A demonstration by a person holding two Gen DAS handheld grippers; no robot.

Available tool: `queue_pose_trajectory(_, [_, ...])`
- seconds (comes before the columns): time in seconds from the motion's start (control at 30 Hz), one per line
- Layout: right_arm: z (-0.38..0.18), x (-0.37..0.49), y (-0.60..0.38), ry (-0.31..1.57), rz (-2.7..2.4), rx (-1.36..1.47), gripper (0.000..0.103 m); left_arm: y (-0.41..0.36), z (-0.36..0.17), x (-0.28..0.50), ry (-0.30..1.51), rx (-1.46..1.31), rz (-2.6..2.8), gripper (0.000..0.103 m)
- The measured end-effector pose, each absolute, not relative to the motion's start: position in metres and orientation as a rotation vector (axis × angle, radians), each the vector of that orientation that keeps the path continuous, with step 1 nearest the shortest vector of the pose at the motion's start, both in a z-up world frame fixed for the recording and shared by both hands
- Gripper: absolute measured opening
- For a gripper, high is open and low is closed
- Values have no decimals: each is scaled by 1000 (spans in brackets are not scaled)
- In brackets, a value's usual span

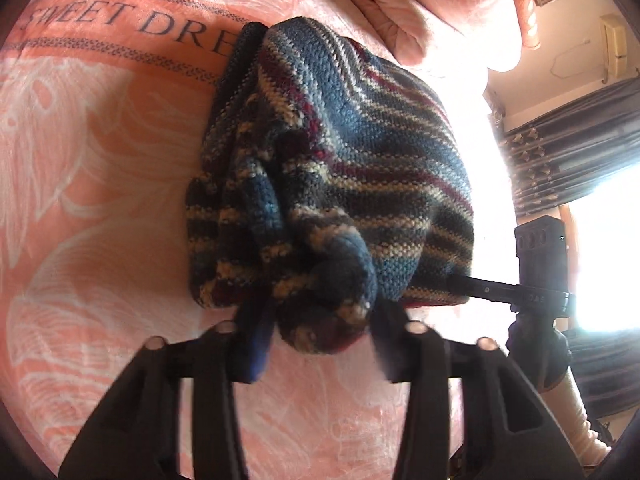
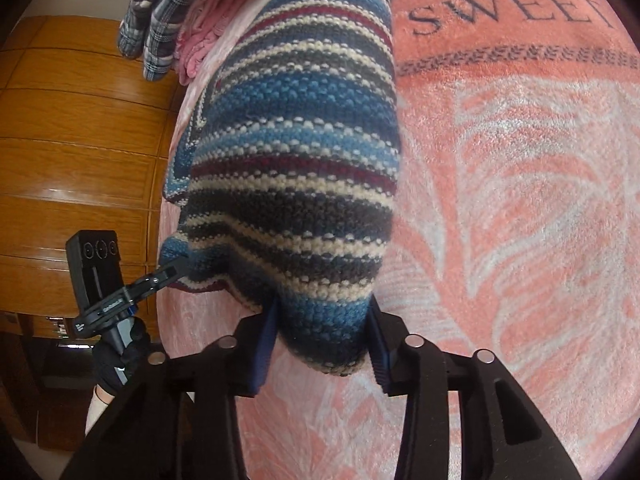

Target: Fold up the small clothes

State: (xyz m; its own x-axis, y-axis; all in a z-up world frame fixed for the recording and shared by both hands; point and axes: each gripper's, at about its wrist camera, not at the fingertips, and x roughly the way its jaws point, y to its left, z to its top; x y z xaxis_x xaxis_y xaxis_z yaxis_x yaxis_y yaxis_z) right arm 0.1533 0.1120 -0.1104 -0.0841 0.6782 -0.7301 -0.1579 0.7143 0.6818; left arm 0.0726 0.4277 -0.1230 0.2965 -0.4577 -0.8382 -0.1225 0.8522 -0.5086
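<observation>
Nearest the left wrist camera, the left gripper (image 1: 320,340) has its 2 fingers clamped on a bunched corner of the striped knit garment (image 1: 332,168). The wool bulges between the pads, so the grip appears firm enough to carry the fabric. To the right in that view, the right gripper (image 1: 460,282) meets the garment's other near corner; its own camera shows the 2 fingers closed on a rounded lump of the same knit (image 2: 296,152).

Holding both near corners keeps the near edge spread and under control. This is judged to be the carry phase of a fold, with the near edge lifted toward the far edge.

The garment lies on the pink blanket (image 1: 100,200), its near edge raised by the grippers and its far part resting on the blanket near the printed lettering (image 1: 132,20).

Beyond the garment, a pink pillow (image 1: 420,8) sits at the far right. In the right wrist view, a pile of other clothes (image 2: 168,12) waits at the far left, well apart from the garment, beside a wooden cabinet (image 2: 80,140).
</observation>
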Motion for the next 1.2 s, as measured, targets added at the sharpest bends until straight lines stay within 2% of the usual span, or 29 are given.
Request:
queue_pose_trajectory(0.03, [-106, 152, 111, 1493, 752, 448, 27, 432, -126, 73, 1274, -551, -230, 20])
queue_pose_trajectory(0.13, [-95, 150, 105, 1472, 766, 415, 23, 447, -133, 69, 1267, -595, -228, 19])
queue_pose_trajectory(0.33, [-124, 140, 104, 1523, 699, 282, 23, 449, -152, 66, 1292, -558, -215, 20])
queue_pose_trajectory(0.47, [-129, 142, 106, 1534, 698, 299, 25, 444, -152, 72, 1292, -540, -218, 23])
queue_pose_trajectory(0.5, [-128, 142, 102, 1535, 701, 288, 27, 445, -150, 71, 1290, -546, -231, 25])
queue_pose_trajectory(0.57, [-120, 144, 101, 1523, 707, 253, 40, 444, -141, 73, 1282, -539, -261, 30])
queue_pose_trajectory(0.6, [-114, 146, 98, 1507, 704, 231, 53, 443, -134, 74, 1277, -530, -278, 35])
queue_pose_trajectory(0.63, [-106, 147, 95, 1487, 697, 209, 57, 445, -126, 74, 1264, -513, -291, 38])
queue_pose_trajectory(0.7, [-91, 152, 91, 1439, 703, 205, 58, 453, -110, 70, 1226, -488, -316, 42])
queue_pose_trajectory(0.8, [-78, 163, 83, 1406, 699, 242, 65, 465, -89, 76, 1152, -515, -310, 47])
queue_pose_trajectory(0.9, [-78, 174, 84, 1400, 689, 244, 65, 463, -80, 93, 1120, -525, -270, 54])
queue_pose_trajectory(1.2, [-87, 179, 102, 1406, 694, 257, 65, 444, -91, 147, 1148, -507, -167, 54])
